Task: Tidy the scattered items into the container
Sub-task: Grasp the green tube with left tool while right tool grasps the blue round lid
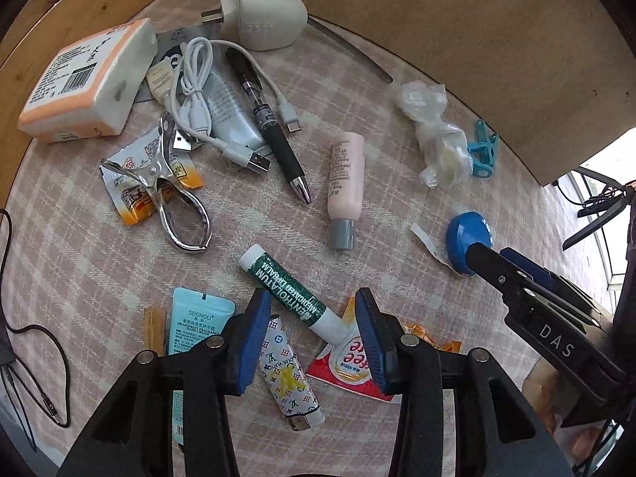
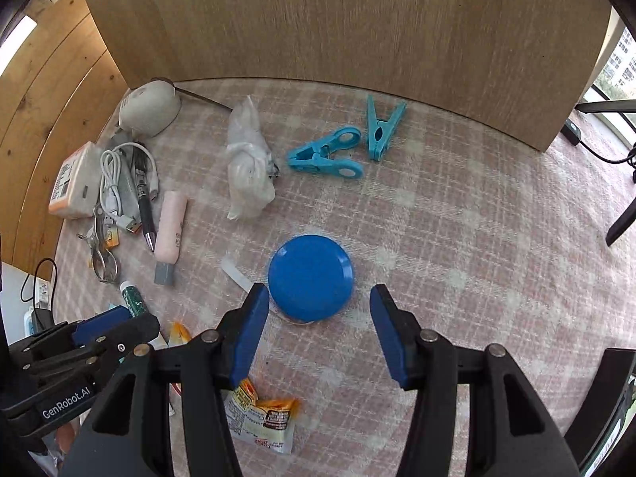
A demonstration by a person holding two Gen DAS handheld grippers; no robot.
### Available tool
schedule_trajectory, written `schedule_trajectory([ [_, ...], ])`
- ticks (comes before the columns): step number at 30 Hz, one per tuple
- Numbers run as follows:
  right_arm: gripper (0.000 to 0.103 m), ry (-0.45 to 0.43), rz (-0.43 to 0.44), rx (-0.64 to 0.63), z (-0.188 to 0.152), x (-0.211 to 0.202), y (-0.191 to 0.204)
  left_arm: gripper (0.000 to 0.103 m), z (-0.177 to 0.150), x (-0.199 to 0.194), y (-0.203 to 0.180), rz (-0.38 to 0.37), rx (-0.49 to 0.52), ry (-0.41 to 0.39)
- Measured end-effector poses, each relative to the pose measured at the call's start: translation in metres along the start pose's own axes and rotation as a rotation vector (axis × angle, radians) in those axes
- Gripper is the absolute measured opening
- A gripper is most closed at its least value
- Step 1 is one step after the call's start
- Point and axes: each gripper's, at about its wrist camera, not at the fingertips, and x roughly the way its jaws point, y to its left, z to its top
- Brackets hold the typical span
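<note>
My left gripper (image 1: 312,297) points down at the checked cloth, open, with a green-and-white lip balm stick (image 1: 278,282) lying slantwise between its blue pads; the pads do not touch it. Below the stick lie a patterned lighter (image 1: 288,377) and a red sachet (image 1: 349,361). My right gripper (image 2: 318,293) is open, its pads on either side of a round blue lid (image 2: 310,274) without touching it. In the left wrist view the right gripper (image 1: 477,252) reaches the blue lid (image 1: 463,234) from the right.
A tall wooden panel (image 2: 357,20) stands behind the cloth. Scattered about are a tissue pack (image 1: 83,83), white plug device (image 1: 270,16), USB cable (image 1: 194,91), black pen (image 1: 274,119), pink tube (image 1: 346,183), metal clip (image 1: 175,198), teal sachet (image 1: 194,318), plastic bag (image 2: 248,167) and blue pegs (image 2: 326,155).
</note>
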Motion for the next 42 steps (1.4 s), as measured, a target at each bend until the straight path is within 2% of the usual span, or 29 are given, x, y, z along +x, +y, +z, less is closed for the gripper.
schedule_trajectory([
  [5,0.052,-0.004,-0.014,0.004,0.005,0.006,0.000,0.033,-0.004,0.008,-0.008,0.023,0.023,0.001],
  [13,0.052,0.012,-0.018,-0.011,0.011,0.015,0.005,0.032,-0.007,0.011,-0.016,0.053,0.069,-0.022],
  [20,0.049,0.002,-0.050,-0.047,0.014,0.017,0.009,0.019,-0.012,0.009,-0.013,0.059,0.081,-0.034],
  [25,0.049,0.007,-0.033,-0.040,0.014,0.015,0.003,0.015,-0.017,0.007,-0.010,0.053,0.077,-0.036],
  [35,0.049,-0.020,0.018,0.029,0.007,-0.008,-0.026,0.014,-0.034,-0.008,-0.009,0.035,0.085,-0.053],
  [42,0.049,-0.061,0.054,0.087,-0.012,-0.040,-0.042,0.014,-0.058,-0.036,-0.026,-0.003,0.135,-0.083],
])
